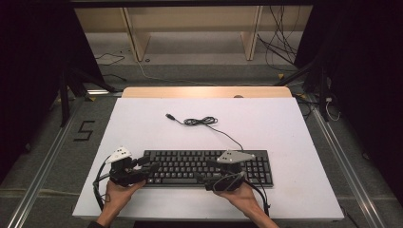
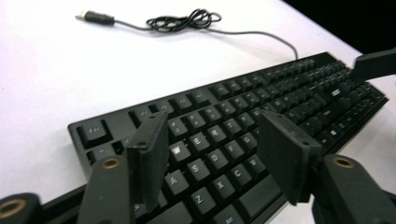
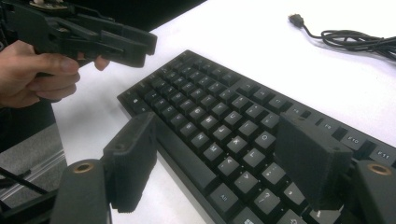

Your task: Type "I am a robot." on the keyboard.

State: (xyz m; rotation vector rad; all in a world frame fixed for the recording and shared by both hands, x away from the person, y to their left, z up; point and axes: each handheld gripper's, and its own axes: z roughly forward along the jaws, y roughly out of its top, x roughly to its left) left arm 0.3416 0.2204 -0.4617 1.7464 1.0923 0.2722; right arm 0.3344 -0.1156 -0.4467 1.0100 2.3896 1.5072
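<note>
A black keyboard lies at the tabletop's 6 o'clock edge. Left gripper and right gripper hover over its ends, jaws released; its cable trails toward 12.

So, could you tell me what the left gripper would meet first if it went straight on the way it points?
Probably the black keyboard: the open left gripper angles down toward its left-hand letter keys.
</note>
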